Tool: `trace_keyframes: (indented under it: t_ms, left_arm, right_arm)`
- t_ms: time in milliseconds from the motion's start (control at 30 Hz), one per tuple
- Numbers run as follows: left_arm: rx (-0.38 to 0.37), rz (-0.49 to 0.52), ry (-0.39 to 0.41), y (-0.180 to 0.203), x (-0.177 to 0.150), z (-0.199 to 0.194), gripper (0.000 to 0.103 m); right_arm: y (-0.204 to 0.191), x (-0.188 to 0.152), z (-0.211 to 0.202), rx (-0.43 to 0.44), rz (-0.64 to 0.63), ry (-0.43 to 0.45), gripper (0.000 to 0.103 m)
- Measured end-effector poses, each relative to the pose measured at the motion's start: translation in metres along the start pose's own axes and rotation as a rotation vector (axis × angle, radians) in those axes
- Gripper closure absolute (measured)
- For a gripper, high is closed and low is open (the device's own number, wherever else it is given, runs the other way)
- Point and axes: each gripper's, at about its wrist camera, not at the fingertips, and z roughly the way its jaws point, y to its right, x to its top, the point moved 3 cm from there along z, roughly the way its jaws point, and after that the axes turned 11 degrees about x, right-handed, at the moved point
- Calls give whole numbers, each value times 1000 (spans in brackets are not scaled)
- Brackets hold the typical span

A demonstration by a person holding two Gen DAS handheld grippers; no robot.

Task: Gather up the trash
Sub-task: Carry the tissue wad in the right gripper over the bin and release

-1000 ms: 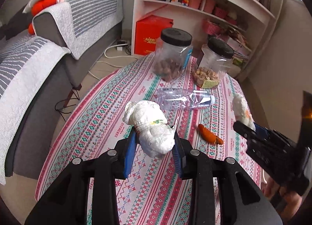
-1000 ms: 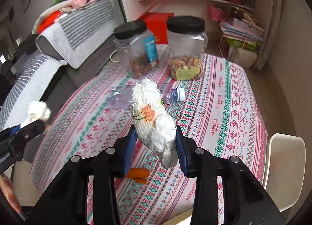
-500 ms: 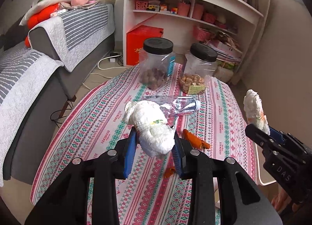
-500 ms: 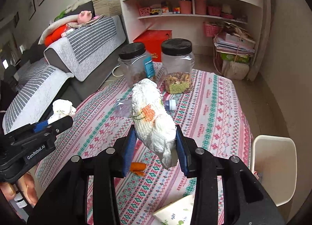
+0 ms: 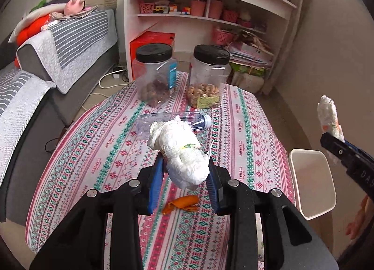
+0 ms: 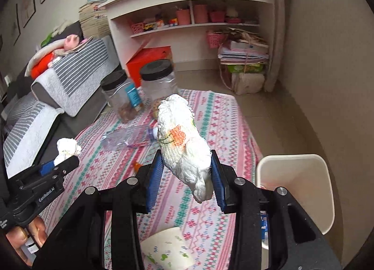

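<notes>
— While both wads hang off the table, what worries you most?

— The drop. The right gripper [image 6: 184,177] is clamped on a crumpled white tissue with an orange print [image 6: 183,143], and it sits beside the white bin [image 6: 295,190], not over its mouth. I judge that a release here would land the wad on the tablecloth [image 6: 219,125] or the floor. The bin stands on the floor just off the table's right edge, so the aim has to clear the rim.

— And the other hand?

— The left gripper [image 5: 184,177] is closed around a second crumpled white tissue [image 5: 180,150], held above the table, well apart from the bin. Its wad bulges past the pads; a loose squeeze could let it slip. Both grippers heading for one bin could also collide, I think.

— Count things for me.

— Two tissue wads, one in each gripper. One clear plastic bottle [image 5: 173,121] lying on its side on the cloth. One scrap of orange peel [image 5: 182,202] on the cloth beneath the left gripper. Two black-lidded jars [image 5: 155,74], upright at the far end. One bin. One printed paper sheet [image 6: 168,250] at the near edge.

— Trash left on the table?

— Bottle and peel, by my reading; the sheet I cannot judge.
</notes>
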Motion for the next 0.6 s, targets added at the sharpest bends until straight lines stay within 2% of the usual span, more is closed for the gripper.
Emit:
trace_keyframes:
  t_ms: [167,400,467,533,600]
  left_arm:
    - [-26,19,3,17,-2,-1,69]
    - [-57,55,-1,43,-7,0,69]
    - [-66,70,2,52,-8,0,69]
    - [-77,84,2,61,-9,-1,69]
    - [-95,93,0,69,-11,-3,69]
  right_arm:
    - [35,2,-17,-79,53,40,66]
    - [105,-3,-40,-218,220,67,64]
    - [122,-6,-46,-272,259,61,57]
    - [139,-9,-57,-320,301,75,27]
    - [151,-12,-70,-360,332,108,20]
